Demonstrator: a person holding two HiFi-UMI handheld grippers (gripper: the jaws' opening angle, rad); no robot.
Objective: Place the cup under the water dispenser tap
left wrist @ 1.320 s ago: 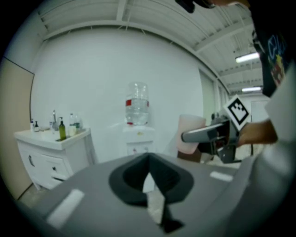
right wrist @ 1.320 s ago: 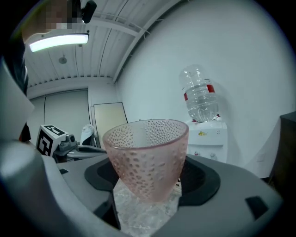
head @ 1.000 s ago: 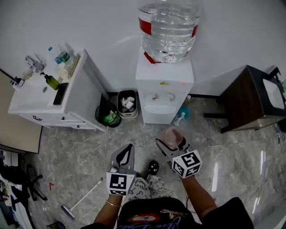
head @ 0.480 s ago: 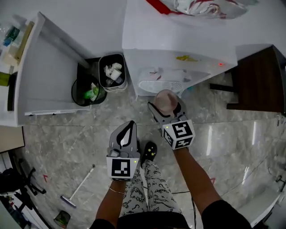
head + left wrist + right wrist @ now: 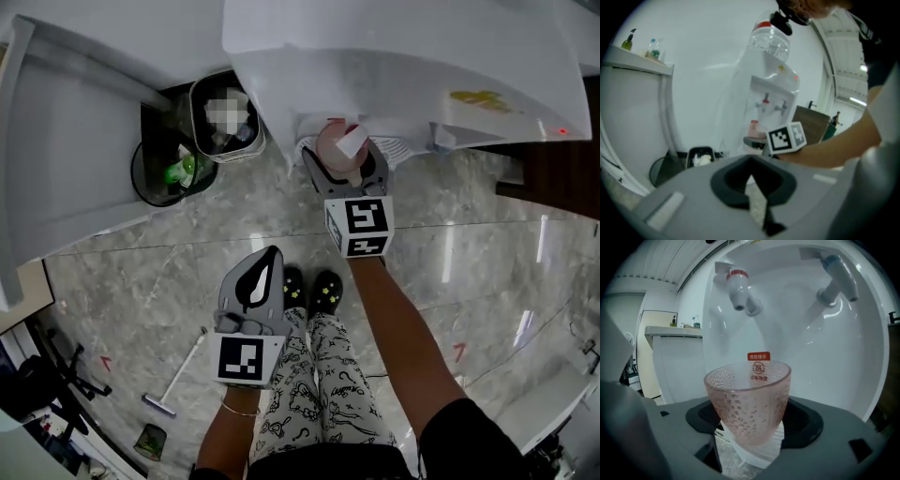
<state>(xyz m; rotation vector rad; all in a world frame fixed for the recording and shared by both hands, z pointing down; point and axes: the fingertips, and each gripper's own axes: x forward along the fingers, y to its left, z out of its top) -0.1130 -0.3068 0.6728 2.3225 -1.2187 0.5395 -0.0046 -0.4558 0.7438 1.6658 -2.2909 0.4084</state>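
Observation:
A pink dimpled glass cup stands upright in my right gripper, which is shut on its lower half. In the right gripper view the cup is inside the white dispenser's recess, below the red tap; the blue tap is further right. The cup hangs a little above the drip tray. My left gripper stays back over the floor, shut and holding nothing. From the left gripper view the cup shows beside the marker cube.
A round black bin and a grey bin stand left of the dispenser, next to a white cabinet. A dark brown table is on the right. The person's feet and a broom are on the marble floor.
The person has stepped up to the dispenser. My right gripper has carried the cup forward into the recess under the taps. The left gripper has stayed low and behind.

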